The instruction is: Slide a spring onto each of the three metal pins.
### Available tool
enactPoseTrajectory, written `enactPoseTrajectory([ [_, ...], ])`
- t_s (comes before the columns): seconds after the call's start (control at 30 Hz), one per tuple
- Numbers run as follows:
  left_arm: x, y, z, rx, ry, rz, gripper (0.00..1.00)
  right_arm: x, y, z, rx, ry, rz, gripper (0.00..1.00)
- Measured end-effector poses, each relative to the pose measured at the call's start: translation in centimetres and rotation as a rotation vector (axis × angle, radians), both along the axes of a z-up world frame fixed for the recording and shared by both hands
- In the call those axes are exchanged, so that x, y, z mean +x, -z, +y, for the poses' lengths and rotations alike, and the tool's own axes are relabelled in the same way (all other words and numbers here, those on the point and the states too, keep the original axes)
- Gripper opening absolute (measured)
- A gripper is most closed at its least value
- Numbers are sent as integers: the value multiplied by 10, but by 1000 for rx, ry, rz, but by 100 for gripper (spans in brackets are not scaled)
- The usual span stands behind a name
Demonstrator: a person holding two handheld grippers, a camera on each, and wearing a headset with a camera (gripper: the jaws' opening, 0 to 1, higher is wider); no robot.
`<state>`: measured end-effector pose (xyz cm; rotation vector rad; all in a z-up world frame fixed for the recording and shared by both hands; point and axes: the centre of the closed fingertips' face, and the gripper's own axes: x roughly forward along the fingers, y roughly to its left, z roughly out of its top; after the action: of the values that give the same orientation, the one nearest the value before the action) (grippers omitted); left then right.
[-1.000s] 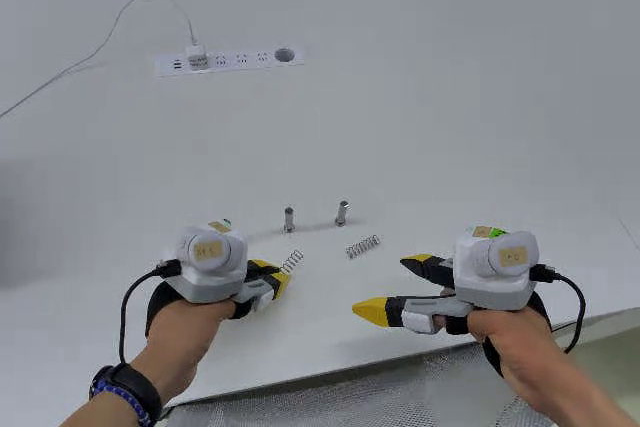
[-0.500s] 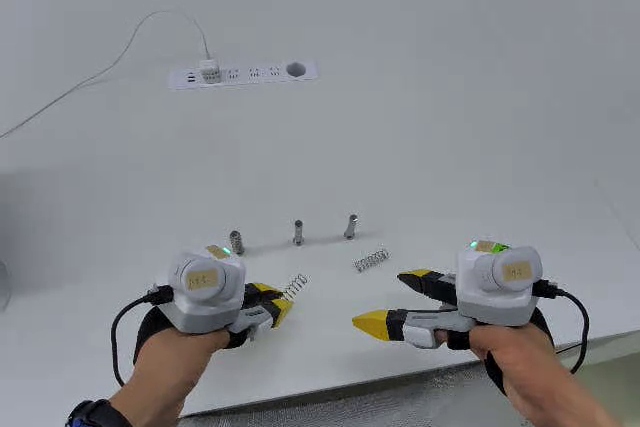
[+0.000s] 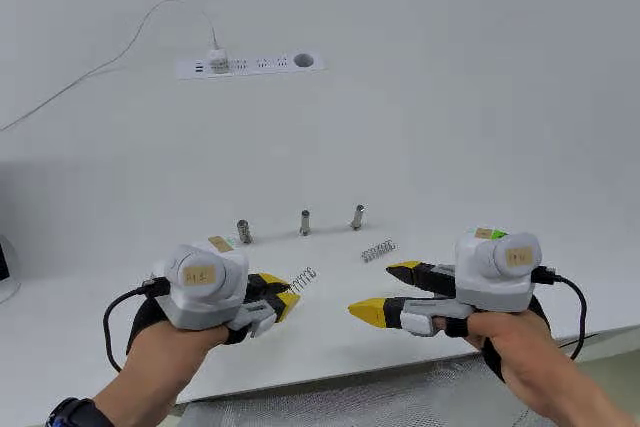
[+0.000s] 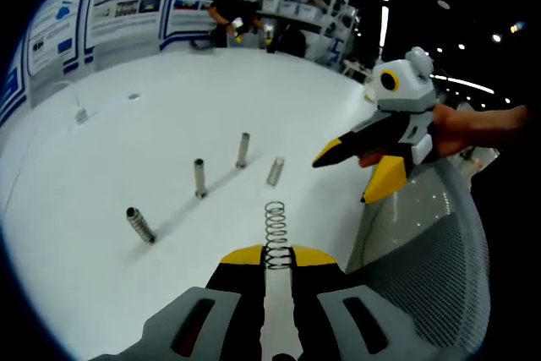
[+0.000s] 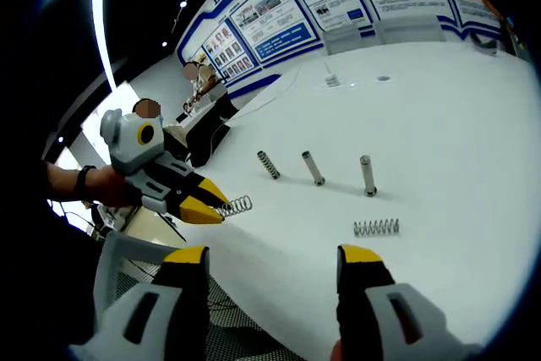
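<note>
At the near edge of the white desk (image 3: 450,127), a person holds a pair of yellow-tipped tongs in each hand. The left tongs (image 3: 285,299) are clamped on one end of a small coil spring (image 3: 303,276), which juts forward from the tips. The right tongs (image 3: 380,289) stand wide open and hold nothing, with their tips pointing toward the left tongs. Just beyond them a second spring (image 3: 378,250) lies loose on the desk. Behind it, three metal pins stand upright in a row. The left pin (image 3: 243,232) wears a coil, while the middle pin (image 3: 305,222) and right pin (image 3: 357,216) are bare. Well beyond, a white power strip (image 3: 250,64) lies with one plug (image 3: 216,54) in it and a cable (image 3: 100,67) trailing left.
</note>
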<state>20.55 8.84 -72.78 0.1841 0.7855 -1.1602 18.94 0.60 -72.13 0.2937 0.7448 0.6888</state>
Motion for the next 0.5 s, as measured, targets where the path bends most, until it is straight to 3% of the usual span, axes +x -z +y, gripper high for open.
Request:
enactPoseTrajectory([
  [0.2,-5,-7,-4,-10,21,-8,11,3,-7,12,71,-3,11,57],
  [0.5,-14,-13,-18,-24,69,-15,11,9,-15,24,165,-5,42,42],
])
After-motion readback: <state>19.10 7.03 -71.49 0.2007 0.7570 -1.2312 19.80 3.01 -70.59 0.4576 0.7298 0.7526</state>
